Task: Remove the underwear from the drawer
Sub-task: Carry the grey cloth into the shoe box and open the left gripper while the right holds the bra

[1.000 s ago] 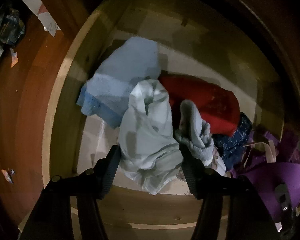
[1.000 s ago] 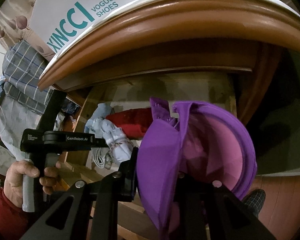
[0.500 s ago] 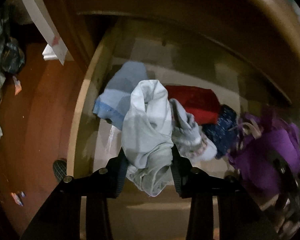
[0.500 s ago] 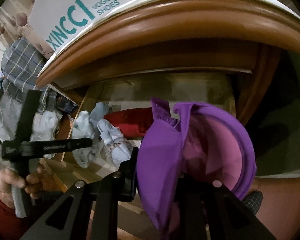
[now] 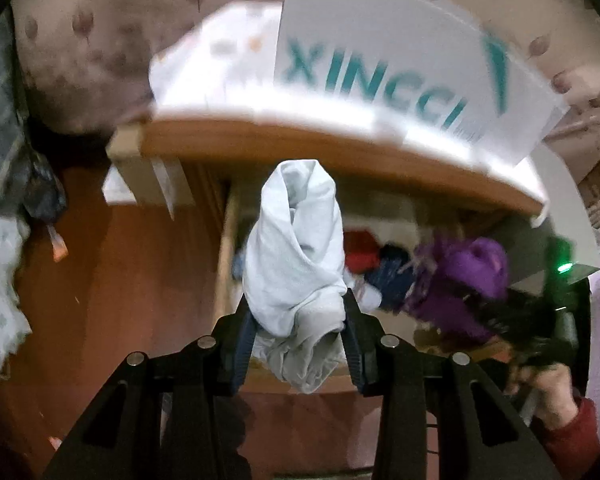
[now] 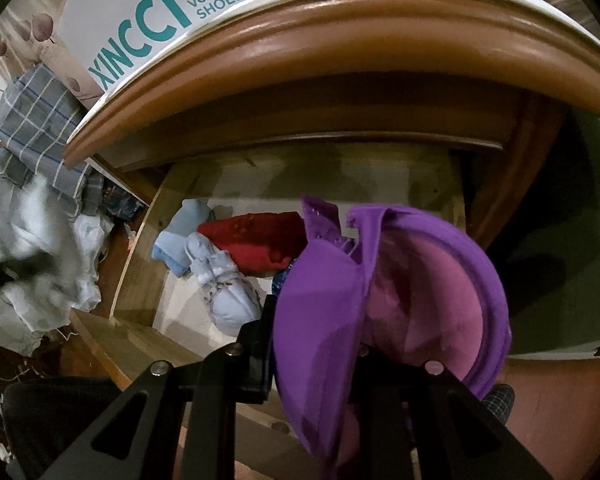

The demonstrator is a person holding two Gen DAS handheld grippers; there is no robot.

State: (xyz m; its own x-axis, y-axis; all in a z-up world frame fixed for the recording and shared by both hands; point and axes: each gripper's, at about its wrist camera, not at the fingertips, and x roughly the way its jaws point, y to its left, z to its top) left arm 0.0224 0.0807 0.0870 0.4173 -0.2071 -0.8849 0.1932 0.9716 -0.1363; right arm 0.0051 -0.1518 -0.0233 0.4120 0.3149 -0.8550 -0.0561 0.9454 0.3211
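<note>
Pale blue underwear (image 5: 296, 256) hangs pinched between the left gripper (image 5: 298, 332) – lift it fully clear of the drawer (image 6: 140, 240) below. Right gripper (image 6: 312, 344) clamps the purple bra (image 6: 380, 304) – hold firm.

L tool (image 5: 298, 332) clamped on cloth, angled down, R tool (image 6: 320, 344) clamped too, angled down

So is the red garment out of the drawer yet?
No, the red garment lies inside the drawer, beside the pale blue pieces.
</note>
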